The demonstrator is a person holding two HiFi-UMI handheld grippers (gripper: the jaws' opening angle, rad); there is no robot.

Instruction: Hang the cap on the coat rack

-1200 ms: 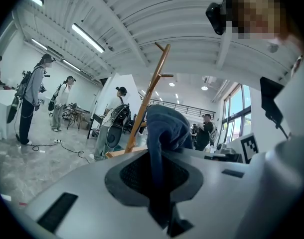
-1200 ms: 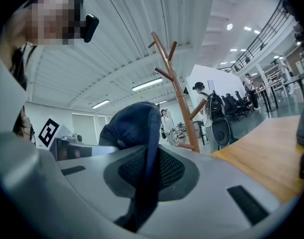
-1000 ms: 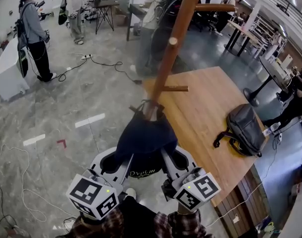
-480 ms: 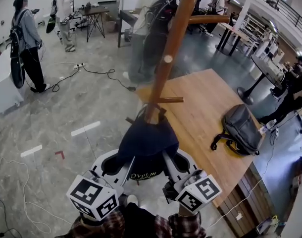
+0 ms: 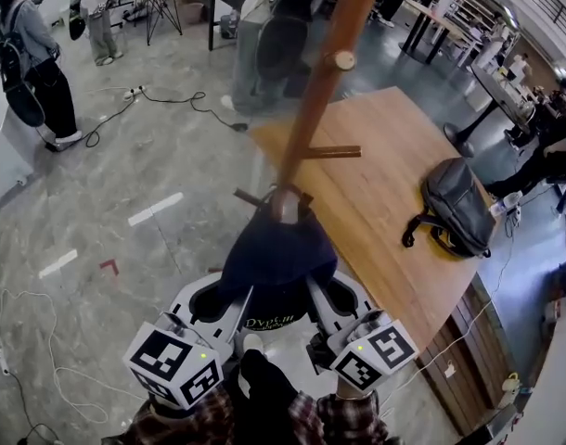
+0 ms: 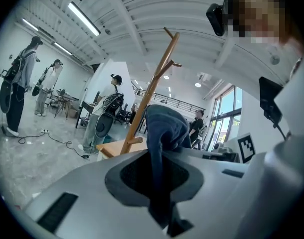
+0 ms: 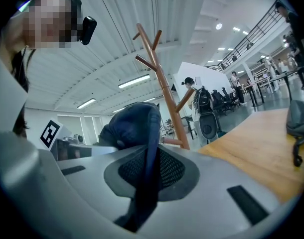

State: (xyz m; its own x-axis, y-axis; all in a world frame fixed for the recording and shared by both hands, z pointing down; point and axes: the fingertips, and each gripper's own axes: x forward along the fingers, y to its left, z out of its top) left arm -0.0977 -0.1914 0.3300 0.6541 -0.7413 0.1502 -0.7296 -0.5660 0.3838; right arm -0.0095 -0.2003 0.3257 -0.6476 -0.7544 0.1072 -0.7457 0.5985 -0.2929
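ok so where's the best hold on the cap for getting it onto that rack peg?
Probably the lower rim of the cap, one side per claw, coming from below on the person's side. The left claw and right claw pinch it that way now. The thin rim fabric fits between nearly shut jaws, and this leaves the domed crown free by the peg of the coat rack.

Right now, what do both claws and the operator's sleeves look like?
The left claw and right claw are matching pale-grey moulded shells, each with a dark oval recess and dark slots. Each carries a white cube printed with black square markers, the left cube and the right cube, both with a small green light. The sleeves are red-brown plaid.
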